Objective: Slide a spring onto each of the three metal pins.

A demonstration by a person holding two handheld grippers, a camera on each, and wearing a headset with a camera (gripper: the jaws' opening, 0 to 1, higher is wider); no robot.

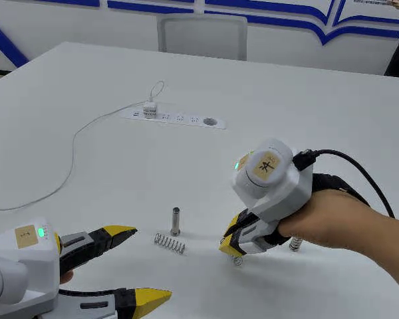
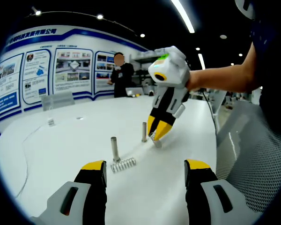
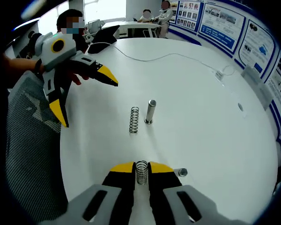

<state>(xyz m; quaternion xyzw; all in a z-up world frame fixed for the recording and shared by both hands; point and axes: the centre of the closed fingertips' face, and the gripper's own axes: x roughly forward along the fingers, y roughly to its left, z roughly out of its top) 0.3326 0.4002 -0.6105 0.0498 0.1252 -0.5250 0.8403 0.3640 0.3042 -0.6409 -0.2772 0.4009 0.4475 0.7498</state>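
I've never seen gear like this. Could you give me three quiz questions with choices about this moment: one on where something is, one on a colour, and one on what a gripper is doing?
1. Where does the loose spring lie?
A. On the table, beside an upright pin
B. On the chair
C. On the power strip

2. What colour are the tips of the left gripper and the right gripper?
A. Red
B. Green
C. Yellow

3. What is the right gripper doing?
A. Open, holding nothing
B. Shut on a spring
C. Shut on a cable

Answers:
1. A: the head view shows it flat on the table, next to the pin's foot.
2. C: both pairs of black jaws end in yellow.
3. B: its own view shows a spring pinched between the closed jaws.
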